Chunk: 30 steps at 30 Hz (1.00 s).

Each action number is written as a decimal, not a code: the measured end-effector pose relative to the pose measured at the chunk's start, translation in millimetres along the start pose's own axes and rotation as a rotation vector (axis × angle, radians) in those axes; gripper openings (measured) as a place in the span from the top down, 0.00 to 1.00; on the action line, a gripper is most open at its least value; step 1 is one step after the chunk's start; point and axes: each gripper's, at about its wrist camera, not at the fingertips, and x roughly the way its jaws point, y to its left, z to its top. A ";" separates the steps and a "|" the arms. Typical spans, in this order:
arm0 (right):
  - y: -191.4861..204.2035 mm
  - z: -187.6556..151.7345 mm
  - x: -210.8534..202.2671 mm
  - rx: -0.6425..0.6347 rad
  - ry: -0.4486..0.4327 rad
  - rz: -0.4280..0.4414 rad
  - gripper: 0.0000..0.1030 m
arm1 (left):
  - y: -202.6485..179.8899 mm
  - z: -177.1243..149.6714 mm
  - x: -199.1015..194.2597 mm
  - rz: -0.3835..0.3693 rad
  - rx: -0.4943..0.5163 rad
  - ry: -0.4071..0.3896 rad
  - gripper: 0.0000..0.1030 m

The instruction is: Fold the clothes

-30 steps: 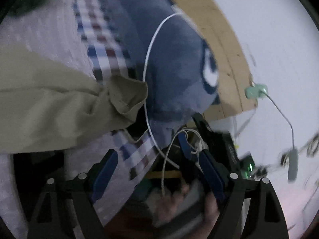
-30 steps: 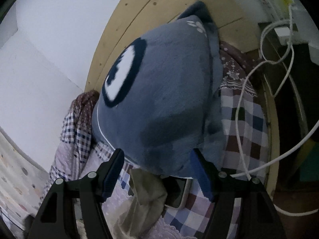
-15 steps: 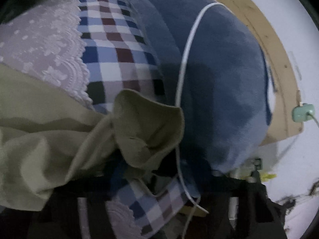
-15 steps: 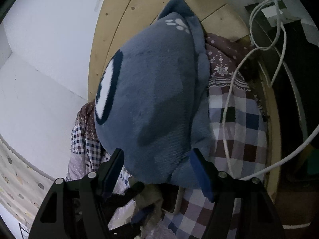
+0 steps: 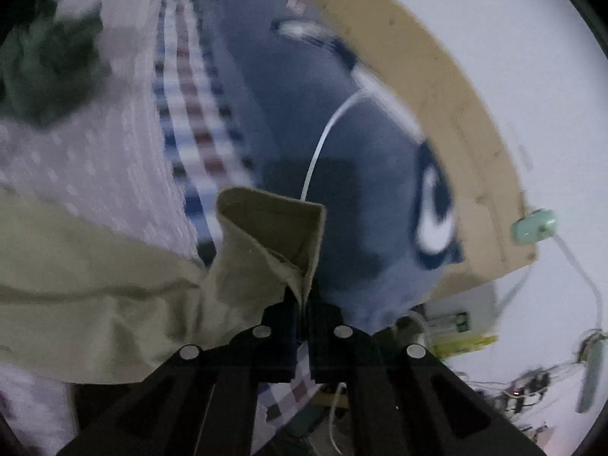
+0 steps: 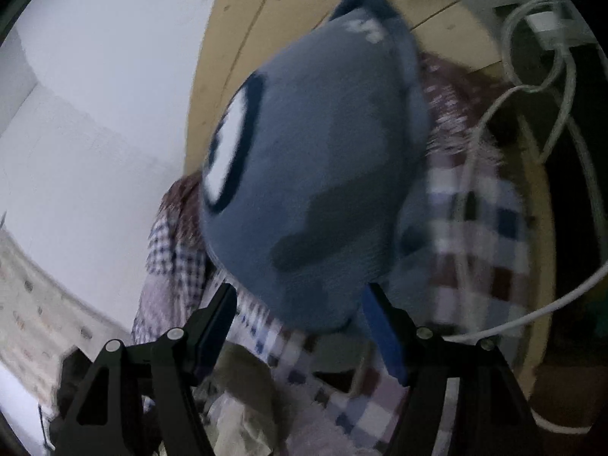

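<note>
An olive-khaki garment [image 5: 114,296] lies across the lower left of the left wrist view, on a pale lace cover. One corner of it stands up as a folded flap. My left gripper [image 5: 303,304] is shut on that corner, its two black fingers pressed together on the cloth. In the right wrist view my right gripper [image 6: 300,304] stands open with nothing between its blue pads [image 6: 383,334]. It hovers in front of the blue plush toy. A bit of the khaki garment [image 6: 243,399] shows below, between the right fingers.
A big blue plush toy [image 5: 357,190] with a white eye patch lies on a checked bedsheet [image 5: 197,114] against a wooden headboard [image 5: 448,106]. A white cable [image 5: 319,144] runs over it. More white cables [image 6: 539,114] hang at the right. Dark green cloth [image 5: 49,60] lies far left.
My left gripper, open a second ago, has shut on the garment's upturned corner and pulled back with it. The right gripper stays open and has shifted slightly in front of the plush toy.
</note>
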 end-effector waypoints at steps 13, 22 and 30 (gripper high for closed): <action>97.0 -59.6 54.2 -0.349 0.251 0.151 0.29 | 4.7 108.5 -280.0 0.025 0.178 -0.387 0.98; 193.5 -170.5 86.0 -0.760 0.493 0.304 0.29 | 77.6 134.6 -449.7 0.186 0.143 -0.628 0.98; 240.0 -272.9 109.0 -1.041 0.661 0.296 0.29 | 181.0 116.1 -504.3 0.285 0.020 -0.627 0.98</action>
